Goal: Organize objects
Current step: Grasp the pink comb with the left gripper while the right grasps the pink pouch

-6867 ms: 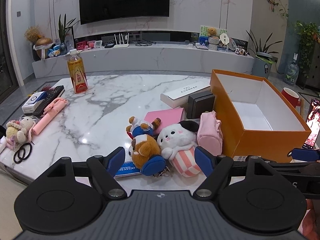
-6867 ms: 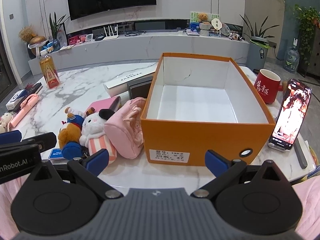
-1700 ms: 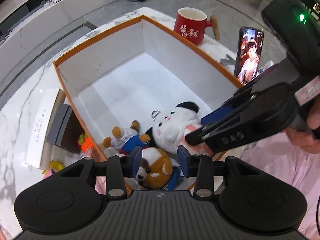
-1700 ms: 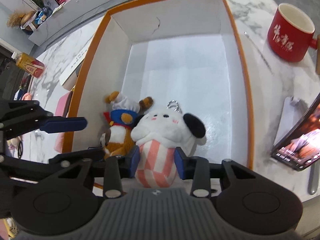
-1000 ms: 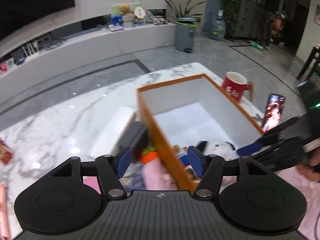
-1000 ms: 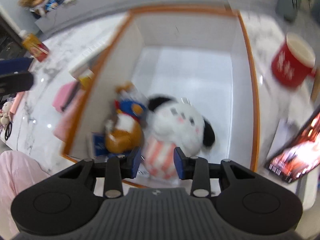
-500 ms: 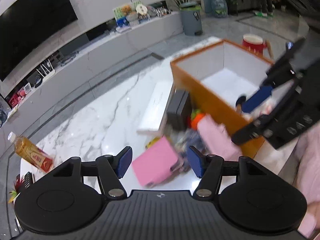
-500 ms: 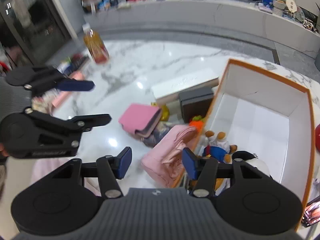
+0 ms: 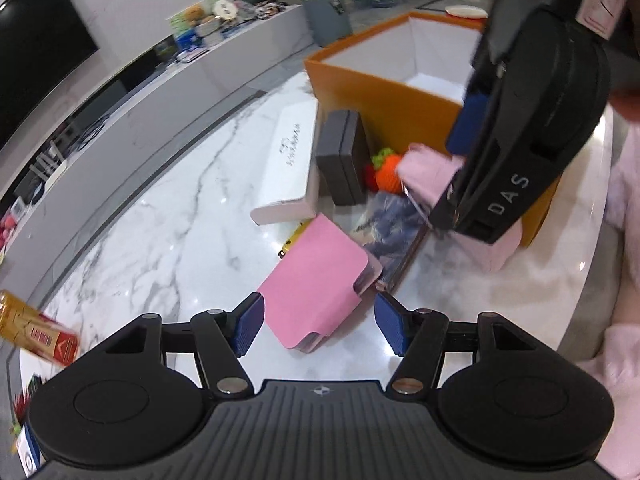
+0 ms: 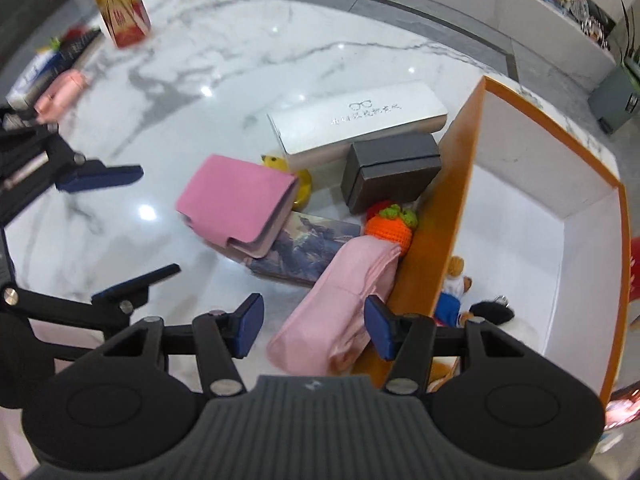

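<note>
My left gripper (image 9: 318,326) is open and empty, its fingers on either side of the near end of a pink wallet (image 9: 318,284) on the marble table. My right gripper (image 10: 314,326) is open and empty, its fingers either side of a pink pouch (image 10: 340,308) that leans against the orange box (image 10: 440,216). The wallet also shows in the right wrist view (image 10: 236,202), with the left gripper (image 10: 116,232) beside it. Plush toys (image 10: 456,292) lie inside the box. An orange knitted toy (image 10: 390,228) sits by the box wall.
A white glasses case (image 10: 356,122), a dark grey box (image 10: 392,170), a yellow toy (image 10: 298,178) and a picture booklet (image 10: 308,250) crowd the box's left side. A drink bottle (image 10: 120,8) and a pink selfie stick (image 10: 62,88) lie at the far left.
Both grippers have let go of the plush toys, now in the box, and swung back left and down over the table: left around the pink wallet, right around the pink pouch.
</note>
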`<state>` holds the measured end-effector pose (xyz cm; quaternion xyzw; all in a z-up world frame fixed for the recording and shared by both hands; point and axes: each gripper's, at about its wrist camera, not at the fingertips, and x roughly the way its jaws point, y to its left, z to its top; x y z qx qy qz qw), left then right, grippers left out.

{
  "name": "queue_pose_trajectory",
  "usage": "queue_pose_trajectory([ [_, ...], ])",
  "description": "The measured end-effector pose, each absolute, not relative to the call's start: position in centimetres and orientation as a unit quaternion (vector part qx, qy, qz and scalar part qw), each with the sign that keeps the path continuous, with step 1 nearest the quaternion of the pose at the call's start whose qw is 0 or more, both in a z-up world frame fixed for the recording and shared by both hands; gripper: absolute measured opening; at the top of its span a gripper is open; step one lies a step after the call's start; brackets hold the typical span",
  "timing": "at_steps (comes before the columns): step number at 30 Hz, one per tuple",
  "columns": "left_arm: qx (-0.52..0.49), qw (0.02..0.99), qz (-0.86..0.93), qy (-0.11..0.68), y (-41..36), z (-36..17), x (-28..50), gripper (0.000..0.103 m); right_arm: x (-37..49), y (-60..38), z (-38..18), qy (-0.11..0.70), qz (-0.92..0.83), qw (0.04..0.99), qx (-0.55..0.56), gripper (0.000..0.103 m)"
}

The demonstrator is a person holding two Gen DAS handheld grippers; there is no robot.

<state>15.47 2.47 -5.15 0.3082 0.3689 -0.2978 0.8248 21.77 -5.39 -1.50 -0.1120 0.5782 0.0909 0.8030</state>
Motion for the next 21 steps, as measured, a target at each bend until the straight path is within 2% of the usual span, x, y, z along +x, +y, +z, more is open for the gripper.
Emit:
queue_pose_trajectory([
  [5, 0.367, 0.802, -0.31, 0.356, 2.0, -7.9, 15.6, 0.074, 22.4, -4.6, -2.9, 0.59, 0.08, 0.788, -0.158, 0.057],
  [16, 0.489, 0.76, -0.308, 0.297, 0.1, -11.8, 15.6, 0.075, 22.8, -4.2, -3.7, 0.595, 0.094, 0.777, -0.184, 0.047],
  [21, 0.556, 0.736, -0.291, 0.253, -1.3, -13.8, 15.0, 0.075, 22.7, -4.8, -3.5, 0.59, 0.101, 0.78, -0.182, 0.036],
])
